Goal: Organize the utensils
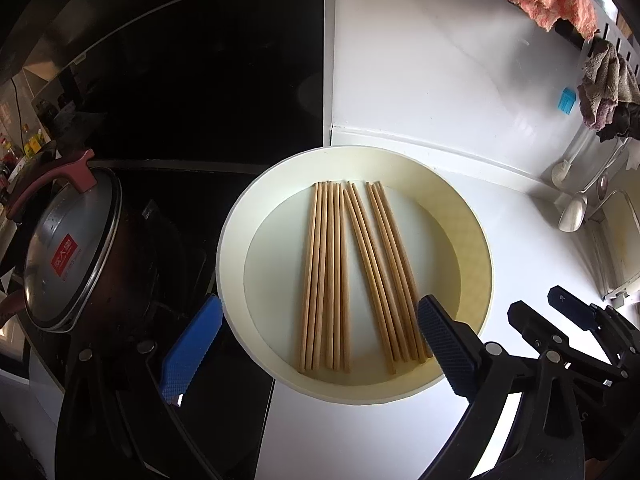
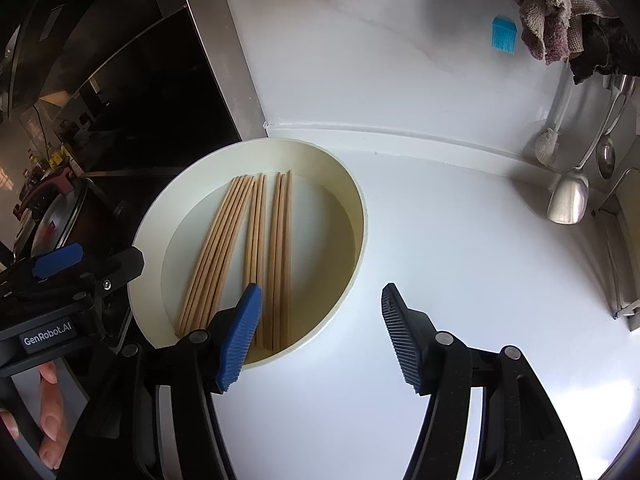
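Left wrist view looks down on the chopsticks [image 1: 352,276], which lie flat in a round white tray [image 1: 232,240] on the white counter [image 1: 500,240]. They lie in loose bunches, nearly side by side, but the bunches fan apart a little toward the near end. The left gripper [image 1: 316,350] hangs over the near end of the sticks with its fingers spread wide and nothing between them. The right gripper [image 2: 320,336] is also let go and empty; one blue finger [image 2: 240,336] sits over the near stick ends and the other is out over the counter. It looks like the sticks have just been laid down. To tidy them well, I think a gripper should come down low and push the bunches together gently, so no stick rolls or jumps the rim. A pot with a lid [image 1: 68,256] sits close on the left, on the dark stove [image 1: 200,92], so the left gripper has little room there. A metal spoon [image 2: 568,200] and hanging cloths [image 2: 548,12] are far off to the right.
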